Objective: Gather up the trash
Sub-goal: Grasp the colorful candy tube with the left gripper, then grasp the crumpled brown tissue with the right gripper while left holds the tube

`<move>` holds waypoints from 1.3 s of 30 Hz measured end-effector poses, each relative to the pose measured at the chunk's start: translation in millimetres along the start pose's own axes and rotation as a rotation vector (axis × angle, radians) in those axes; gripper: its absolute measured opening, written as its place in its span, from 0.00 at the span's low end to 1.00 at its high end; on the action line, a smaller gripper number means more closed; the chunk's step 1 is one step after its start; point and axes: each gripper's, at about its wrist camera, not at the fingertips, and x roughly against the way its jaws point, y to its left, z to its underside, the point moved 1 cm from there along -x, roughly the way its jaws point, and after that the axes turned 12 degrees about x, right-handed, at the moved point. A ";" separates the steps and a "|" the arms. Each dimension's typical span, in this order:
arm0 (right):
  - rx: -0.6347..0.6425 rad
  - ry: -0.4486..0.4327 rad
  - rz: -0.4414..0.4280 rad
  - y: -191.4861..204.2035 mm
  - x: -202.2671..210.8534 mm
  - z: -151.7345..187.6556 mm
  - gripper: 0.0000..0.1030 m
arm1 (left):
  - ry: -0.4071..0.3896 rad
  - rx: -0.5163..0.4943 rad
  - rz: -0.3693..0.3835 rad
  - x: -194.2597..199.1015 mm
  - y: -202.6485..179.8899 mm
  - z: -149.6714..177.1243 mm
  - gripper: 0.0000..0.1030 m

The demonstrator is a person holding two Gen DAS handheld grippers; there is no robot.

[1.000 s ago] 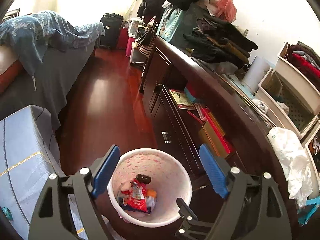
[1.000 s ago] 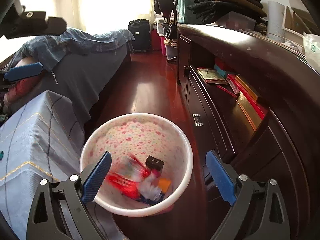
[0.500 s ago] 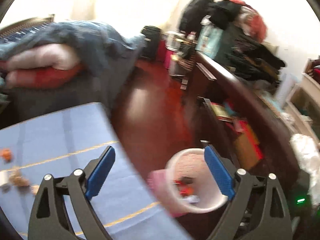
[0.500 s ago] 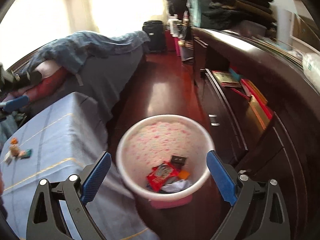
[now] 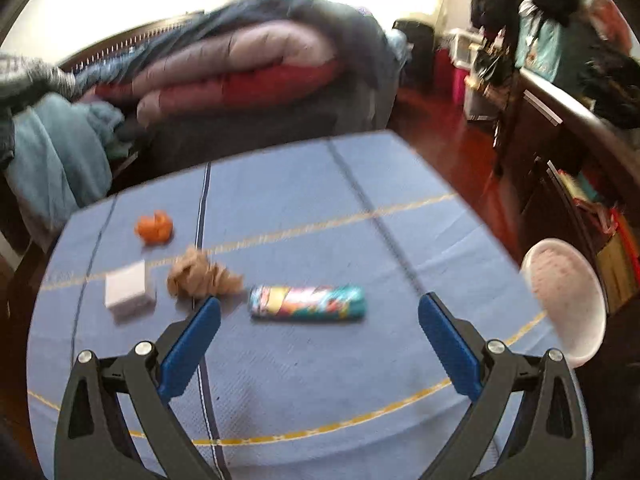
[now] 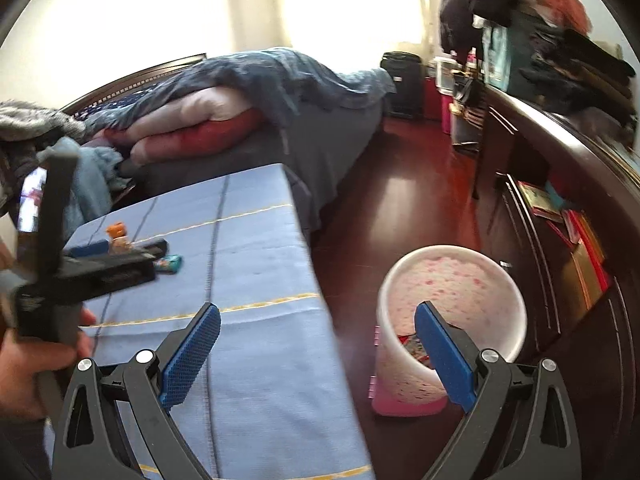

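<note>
Left wrist view is now facing the table [image 5: 304,392] instead of the bin [image 5: 568,300]; the left gripper [image 5: 319,320], jaws just widening and empty, is nearing the tube [image 5: 307,302]. Right gripper [image 6: 318,328] is hanging open, empty, beside the bin.

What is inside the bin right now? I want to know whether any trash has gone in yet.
In the right wrist view, the white bin shows a red printed wrapper near its bottom. The right gripper's finger covers part of the opening, so other contents cannot be seen.

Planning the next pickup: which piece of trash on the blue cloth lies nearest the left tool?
The colourful tube, lying on its side between the open blue fingers.
</note>
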 end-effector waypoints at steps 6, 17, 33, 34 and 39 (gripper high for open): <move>0.031 -0.009 -0.023 19.5 3.1 -4.3 0.94 | 0.057 0.023 0.021 -30.6 9.0 -0.4 0.96; 0.077 -0.004 -0.050 49.4 -3.5 -15.5 0.94 | 0.064 -0.006 0.054 -50.0 9.0 -5.7 0.78; 0.203 0.050 -0.190 147.4 -55.4 -51.1 0.94 | -0.057 0.326 -0.035 36.2 178.1 -8.1 0.78; 0.205 0.053 -0.202 154.0 -59.0 -52.7 0.94 | -0.072 0.345 -0.048 43.2 189.8 -10.4 0.78; 0.213 0.092 -0.263 199.6 -96.4 -69.2 0.94 | -0.117 0.439 -0.084 64.6 238.4 -15.9 0.78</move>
